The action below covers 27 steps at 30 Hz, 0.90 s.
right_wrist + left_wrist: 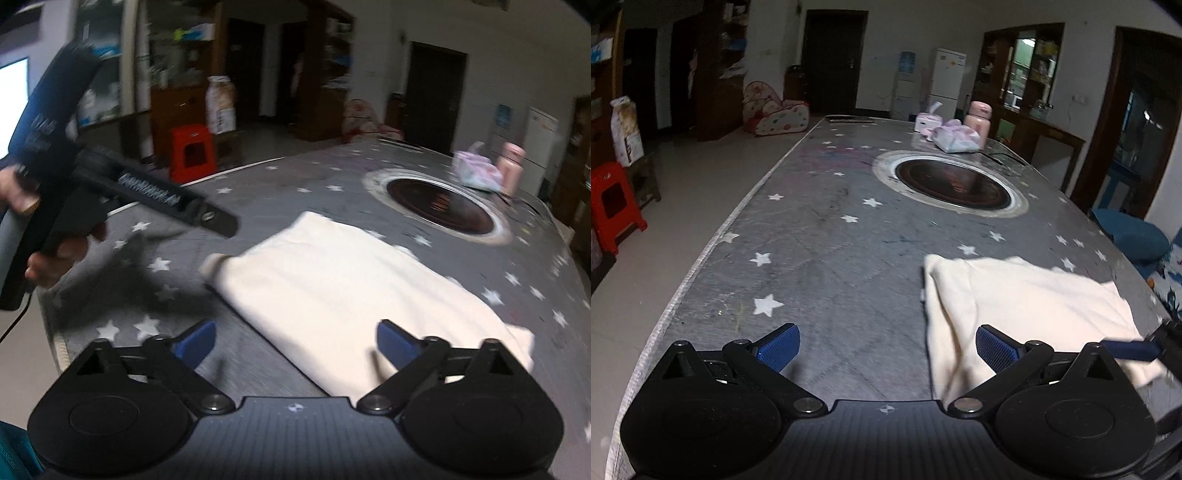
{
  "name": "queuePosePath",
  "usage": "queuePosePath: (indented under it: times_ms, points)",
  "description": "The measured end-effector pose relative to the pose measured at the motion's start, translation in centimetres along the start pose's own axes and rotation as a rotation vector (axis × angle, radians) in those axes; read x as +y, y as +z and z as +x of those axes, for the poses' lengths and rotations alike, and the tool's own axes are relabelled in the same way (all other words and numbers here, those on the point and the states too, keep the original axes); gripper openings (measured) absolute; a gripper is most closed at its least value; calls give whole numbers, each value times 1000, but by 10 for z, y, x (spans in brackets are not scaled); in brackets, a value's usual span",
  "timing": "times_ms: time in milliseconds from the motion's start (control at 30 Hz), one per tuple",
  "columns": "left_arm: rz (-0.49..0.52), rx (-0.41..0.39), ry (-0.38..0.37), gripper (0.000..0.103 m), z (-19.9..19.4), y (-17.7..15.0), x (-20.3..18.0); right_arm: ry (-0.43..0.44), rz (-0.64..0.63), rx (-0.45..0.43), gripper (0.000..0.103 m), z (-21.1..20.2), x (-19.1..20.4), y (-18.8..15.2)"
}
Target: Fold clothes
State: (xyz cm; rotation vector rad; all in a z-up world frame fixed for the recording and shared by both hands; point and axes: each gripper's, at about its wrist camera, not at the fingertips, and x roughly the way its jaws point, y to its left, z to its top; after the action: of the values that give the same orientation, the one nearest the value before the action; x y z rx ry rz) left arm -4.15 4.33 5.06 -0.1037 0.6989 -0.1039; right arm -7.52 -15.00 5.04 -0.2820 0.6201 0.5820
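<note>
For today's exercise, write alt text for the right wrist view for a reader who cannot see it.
A folded cream garment lies on a grey star-patterned table, with the open right gripper just above its near edge. At left a hand holds the left gripper.

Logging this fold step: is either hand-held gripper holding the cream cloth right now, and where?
Neither. Left hand-held gripper and right hand-held gripper are open; the cream cloth lies free.

Grey star-print table (pixel 827 236) w/ folded cream garment (pixel 1027 295), pink bottle (pixel 977 120), plastic bag (pixel 956 138).
</note>
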Motion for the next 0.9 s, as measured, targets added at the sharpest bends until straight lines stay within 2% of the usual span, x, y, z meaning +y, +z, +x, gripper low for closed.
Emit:
queuePosePath:
  times_ms: [67,233,267,400,433,567,767,900]
  points:
    - [-16,1,-3,103,2,4,5,32,-35,13,81,9,10,7]
    - [-72,24,-61,103,6,10,12,44,-175,18,73,28,39,19]
    - [-84,26,-74,103,7,11,12,43,-205,23,66,34,45,21]
    - [-142,49,-134,103,11,15,13,-5,-270,34,55,47,58,25]
    - [-158,56,-148,103,12,15,13,-12,-276,33,47,49,59,26]
    - [-230,91,-204,103,20,17,11,16,-189,13,18,42,44,30]
    - [-329,144,-270,103,35,20,4,104,15,-58,9,15,6,37]
    - [-438,198,-349,102,49,18,1,143,120,-98,8,0,-14,37]
